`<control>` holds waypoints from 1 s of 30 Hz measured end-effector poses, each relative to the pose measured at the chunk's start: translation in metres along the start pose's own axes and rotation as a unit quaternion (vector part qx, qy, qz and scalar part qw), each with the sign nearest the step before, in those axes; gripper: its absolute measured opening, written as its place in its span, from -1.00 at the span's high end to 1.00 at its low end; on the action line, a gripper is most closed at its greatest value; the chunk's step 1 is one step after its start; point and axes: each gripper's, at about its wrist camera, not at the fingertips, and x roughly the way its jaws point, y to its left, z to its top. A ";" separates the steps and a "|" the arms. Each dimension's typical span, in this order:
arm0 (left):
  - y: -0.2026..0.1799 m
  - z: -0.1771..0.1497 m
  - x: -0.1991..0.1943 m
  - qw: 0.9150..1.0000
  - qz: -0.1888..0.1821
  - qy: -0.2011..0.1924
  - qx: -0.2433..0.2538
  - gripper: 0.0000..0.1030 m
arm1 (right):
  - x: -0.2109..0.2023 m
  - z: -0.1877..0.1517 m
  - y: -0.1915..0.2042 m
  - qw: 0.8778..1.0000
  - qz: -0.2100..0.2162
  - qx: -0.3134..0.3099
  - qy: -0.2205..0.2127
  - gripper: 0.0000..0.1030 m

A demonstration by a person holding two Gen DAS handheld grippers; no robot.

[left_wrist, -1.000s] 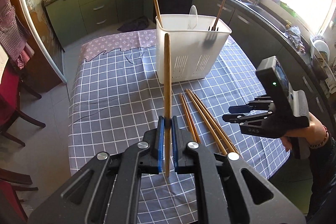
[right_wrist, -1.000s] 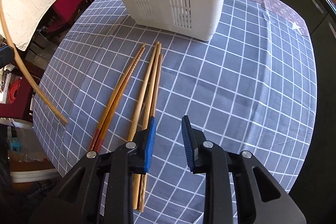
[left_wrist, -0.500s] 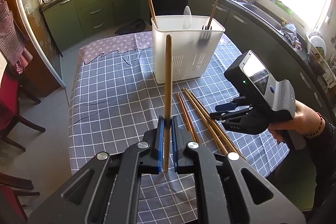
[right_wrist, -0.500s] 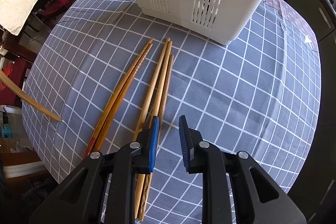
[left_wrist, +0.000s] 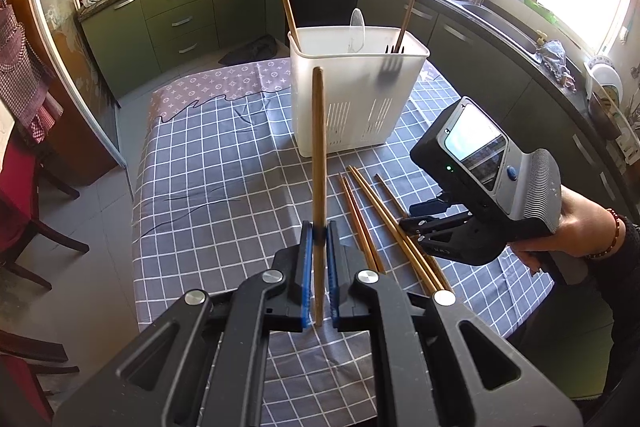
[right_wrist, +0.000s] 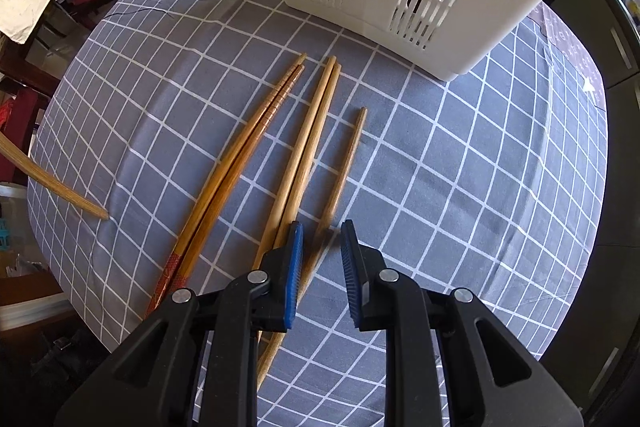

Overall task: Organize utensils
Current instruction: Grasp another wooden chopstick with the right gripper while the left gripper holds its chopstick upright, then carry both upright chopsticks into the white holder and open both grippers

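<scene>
At the left wrist, the left gripper (left_wrist: 316, 243) is clamped on a single upright chopstick (left_wrist: 318, 163) held above the checked tablecloth (left_wrist: 208, 163), while at twelve o'clock the white utensil caddy (left_wrist: 356, 95) already holds a chopstick, a fork and a pale spoon (the job looks partly done, no more). Five loose chopsticks (left_wrist: 376, 223) lie on the cloth at about two o'clock from the jaws, where the right gripper (left_wrist: 416, 227) is lowered over them in a person's hand (left_wrist: 576, 227). At the right wrist, the jaws are closing around a lone chopstick (right_wrist: 344, 171), blurred between the pads, which do not yet appear to press on it; two pairs lie at ten and eleven o'clock, the caddy at twelve.
</scene>
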 end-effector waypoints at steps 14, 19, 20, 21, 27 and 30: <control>0.001 0.000 -0.002 1.000 0.002 0.000 0.003 0.86 | -0.050 -0.024 -0.011 0.995 0.012 0.032 -0.098 0.87; -0.001 -0.001 -0.003 1.000 0.003 -0.002 0.010 0.86 | -0.108 -0.060 -0.018 0.979 0.007 0.050 -0.197 0.87; -0.001 -0.001 -0.004 1.000 0.003 -0.002 0.012 0.86 | -0.118 -0.068 -0.021 0.975 0.006 0.054 -0.213 0.87; -0.002 -0.001 -0.004 1.000 0.004 -0.003 0.013 0.86 | -0.126 -0.074 -0.021 0.972 0.001 0.059 -0.228 0.87; -0.006 -0.003 -0.005 1.000 0.004 -0.007 0.019 0.86 | -0.151 -0.104 -0.034 0.958 -0.011 0.081 -0.274 0.87; -0.008 -0.004 -0.008 1.000 0.005 -0.010 0.023 0.87 | -0.150 -0.109 -0.037 0.956 -0.008 0.090 -0.280 0.87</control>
